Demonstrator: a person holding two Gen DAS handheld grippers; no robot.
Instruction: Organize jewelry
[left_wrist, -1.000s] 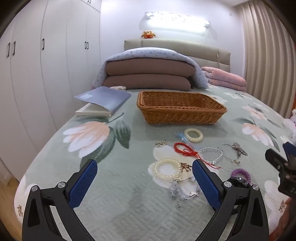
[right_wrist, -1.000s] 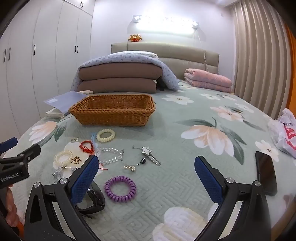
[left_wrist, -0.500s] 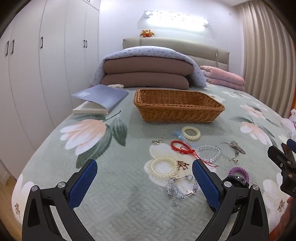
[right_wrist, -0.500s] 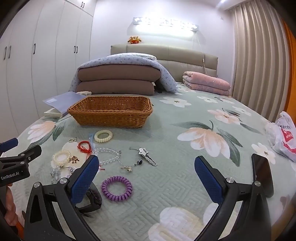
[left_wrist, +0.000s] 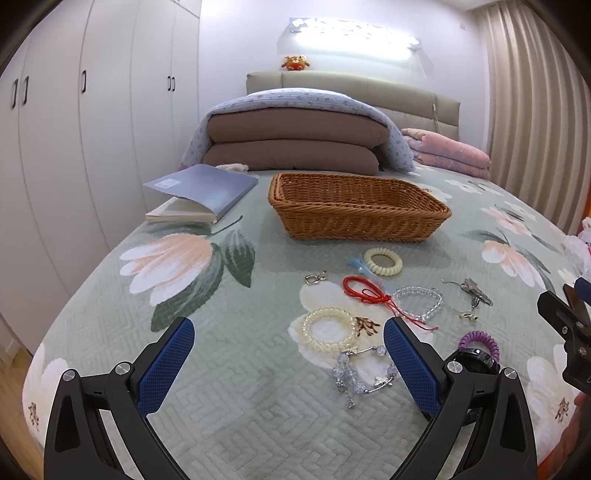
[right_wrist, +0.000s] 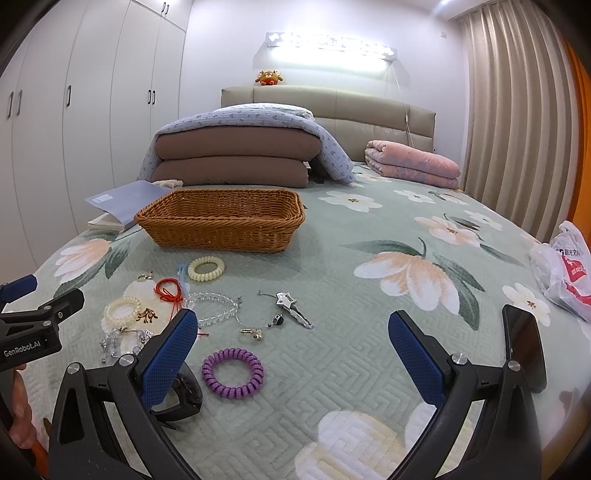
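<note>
While both grippers hang over the near edge of the bed (right_wrist: 369, 236), nothing has gone into the basket (left_wrist: 354, 210) yet, and the jewelry lies scattered on the quilt in front of it. The left gripper (left_wrist: 288, 354) has its jaws wide apart and holds nothing; the right gripper (right_wrist: 291, 343) is likewise spread and empty. Closest to the right gripper is the purple coil (right_wrist: 232, 373), with a black watch (right_wrist: 184, 398) partly hidden under its left finger. Closest to the left gripper are the pearl bracelet (left_wrist: 328, 328) and a crystal bracelet (left_wrist: 362, 373). Farther back lie a red cord (left_wrist: 365, 291), a clear bead bracelet (left_wrist: 421, 302), a cream coil (left_wrist: 382, 260), a small ring clasp (left_wrist: 314, 277) and a chain with a charm (right_wrist: 291, 308). I judge tangling to be the main risk: the red cord overlaps the clear beads, so lifting one could drag the other. Thin chains on soft quilting may slip between the pads, or the fingers may pinch fabric. The two grippers sit close, so reaching for neighbouring pieces together could make them collide.
</note>
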